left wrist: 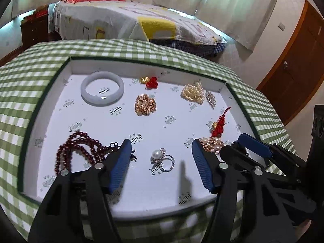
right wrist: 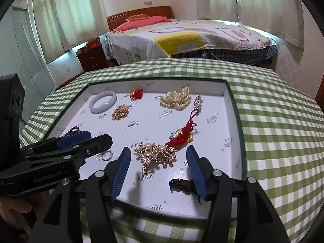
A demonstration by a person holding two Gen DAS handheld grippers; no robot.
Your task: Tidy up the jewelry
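White tray (left wrist: 50,109) lies on a green checked cloth (left wrist: 24,93) and holds the jewelry. A pearl ring (left wrist: 161,159) lies low in the left view, between the fingers of the left gripper (left wrist: 160,156), which stand apart without touching it. Dark red beads (left wrist: 79,149) lie at lower left, a pale bangle (left wrist: 102,91) at upper left. A bed (left wrist: 129,22) and curtains fill the top.

Only the right view shows a dark brown piece (right wrist: 182,185) at the lower right. The right gripper (right wrist: 158,158) also stands open around a gold pearl cluster (right wrist: 157,154), not pressing it.
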